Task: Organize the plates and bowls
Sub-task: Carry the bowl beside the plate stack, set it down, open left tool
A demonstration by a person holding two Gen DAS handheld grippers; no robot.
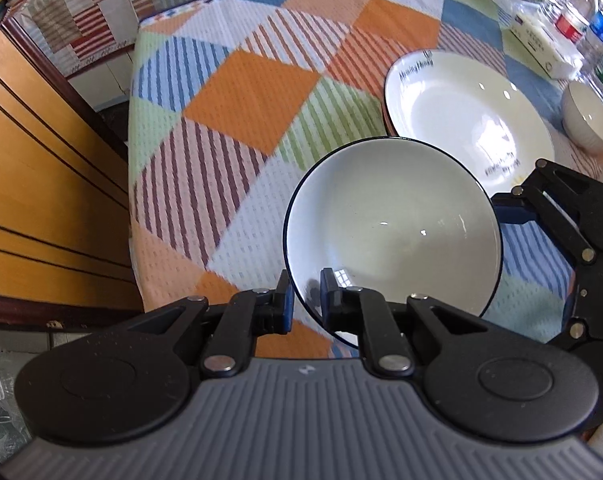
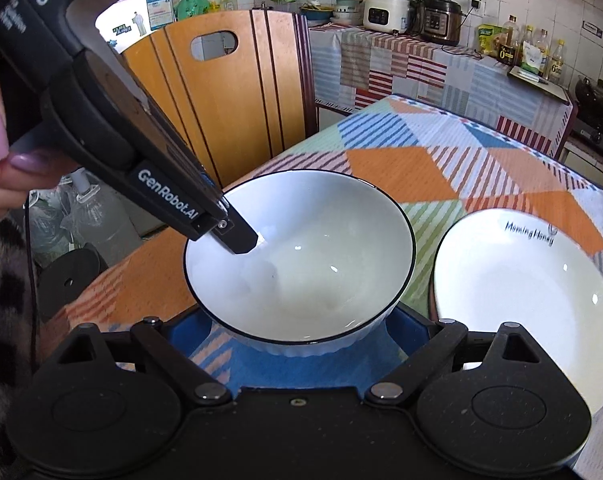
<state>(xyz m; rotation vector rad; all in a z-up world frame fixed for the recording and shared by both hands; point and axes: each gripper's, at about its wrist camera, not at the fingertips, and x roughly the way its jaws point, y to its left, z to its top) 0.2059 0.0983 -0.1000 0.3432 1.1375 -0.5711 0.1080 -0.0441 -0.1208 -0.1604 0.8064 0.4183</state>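
Note:
A white bowl with a dark rim [image 1: 393,232] is held above the patchwork tablecloth. My left gripper [image 1: 306,300] is shut on its near rim, one finger inside and one outside; from the right wrist view it [image 2: 237,236] reaches into the bowl [image 2: 301,264] from the upper left. My right gripper [image 2: 301,344] is open, its blue-padded fingers on either side of the bowl's ribbed base; it shows at the right edge of the left wrist view [image 1: 513,208]. A large white plate with lettering [image 1: 461,112] lies just beyond the bowl, to its right in the right wrist view [image 2: 521,300].
A small white ribbed bowl [image 1: 589,120] stands right of the plate. Water bottles [image 1: 581,20] and a tissue box [image 1: 541,48] crowd the table's far right corner. A wooden chair [image 2: 229,92] stands at the table's left edge, and a cluttered counter [image 2: 421,56] runs behind.

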